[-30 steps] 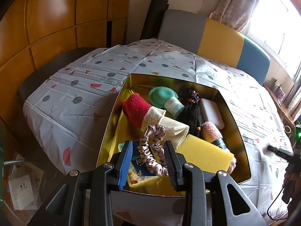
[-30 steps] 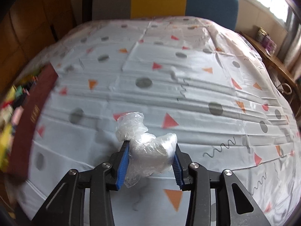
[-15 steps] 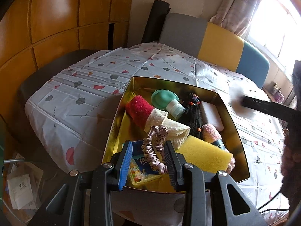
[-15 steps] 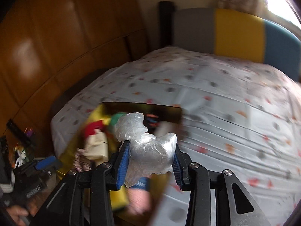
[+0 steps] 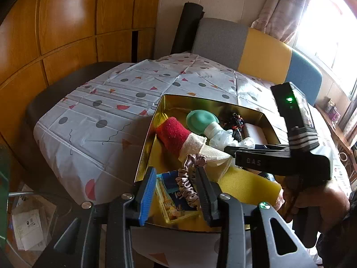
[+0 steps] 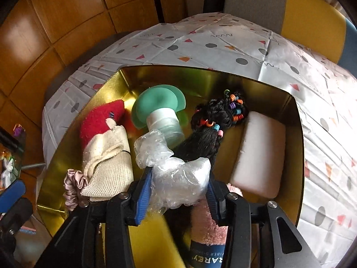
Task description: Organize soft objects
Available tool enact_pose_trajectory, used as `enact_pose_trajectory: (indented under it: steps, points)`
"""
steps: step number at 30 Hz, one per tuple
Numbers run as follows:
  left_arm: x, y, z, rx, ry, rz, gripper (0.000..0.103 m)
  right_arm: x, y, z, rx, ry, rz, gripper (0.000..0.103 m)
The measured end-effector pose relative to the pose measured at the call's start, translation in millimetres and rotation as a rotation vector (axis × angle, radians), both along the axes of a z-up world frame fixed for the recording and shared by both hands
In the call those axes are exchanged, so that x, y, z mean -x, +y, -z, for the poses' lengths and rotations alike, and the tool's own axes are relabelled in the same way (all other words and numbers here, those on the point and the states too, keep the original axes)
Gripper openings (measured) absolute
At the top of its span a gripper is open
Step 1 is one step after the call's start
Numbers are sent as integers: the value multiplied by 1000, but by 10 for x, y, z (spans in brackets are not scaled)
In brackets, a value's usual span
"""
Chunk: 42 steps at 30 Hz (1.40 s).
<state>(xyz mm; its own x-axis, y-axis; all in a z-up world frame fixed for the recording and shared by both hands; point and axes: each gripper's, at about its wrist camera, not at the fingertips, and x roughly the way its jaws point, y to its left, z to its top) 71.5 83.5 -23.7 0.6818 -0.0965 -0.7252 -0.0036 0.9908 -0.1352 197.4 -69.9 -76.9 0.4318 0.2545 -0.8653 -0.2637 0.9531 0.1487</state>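
A gold tin (image 5: 146, 149) (image 6: 299, 147) on the table holds several soft items. My right gripper (image 6: 177, 192) hangs over its middle; a crumpled clear plastic bag (image 6: 178, 176) (image 5: 225, 137) still touches both pads as the jaws are opening. In the left wrist view the right gripper (image 5: 232, 149) reaches in from the right. My left gripper (image 5: 175, 192) is at the tin's near edge, its jaws opening. A pink satin scrunchie (image 5: 188, 185) (image 6: 73, 185) lies between the jaws on a tissue pack (image 5: 169, 198) and leans only on the right finger.
The tin also holds a red and cream cloth (image 6: 98, 122), a green-capped bottle (image 6: 158, 105), a black hairpiece (image 6: 214, 120), a white block (image 6: 258, 156), a yellow sponge (image 5: 245, 185) and a pink towel (image 6: 207, 221). A patterned tablecloth (image 5: 100, 111) surrounds it. A hand (image 5: 316, 203) holds the right gripper.
The right gripper carried the plastic bag from the bare tablecloth over to the tin and came into the left wrist view from the right. The left gripper stayed in place.
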Motion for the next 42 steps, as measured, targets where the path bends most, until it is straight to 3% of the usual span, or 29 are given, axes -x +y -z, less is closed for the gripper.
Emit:
enact_pose_trajectory:
  steps: [10, 13, 15, 21, 27, 34, 42]
  points:
    - [23, -40, -31, -6, -4, 4, 38, 140, -67, -167, -39, -52, 12, 54]
    - [36, -51, -48, -9, -8, 6, 38, 187, -96, -192, -51, -60, 18, 60]
    - [46, -58, -64, -11, -11, 6, 38, 215, -118, -212, -55, -68, 23, 69]
    - [109, -91, -116, -26, -31, 6, 38, 357, -211, -326, -74, -106, 51, 76]
    - [235, -132, -230, -74, -103, -20, 39, 775, -392, -574, -28, -254, 162, 88]
    - [409, -213, -336, -109, -183, -31, 41, 1345, -534, -689, 58, -392, 313, 92]
    - [524, -261, -321, -105, -188, -25, 41, 1634, -461, -785, 107, -467, 318, 92]
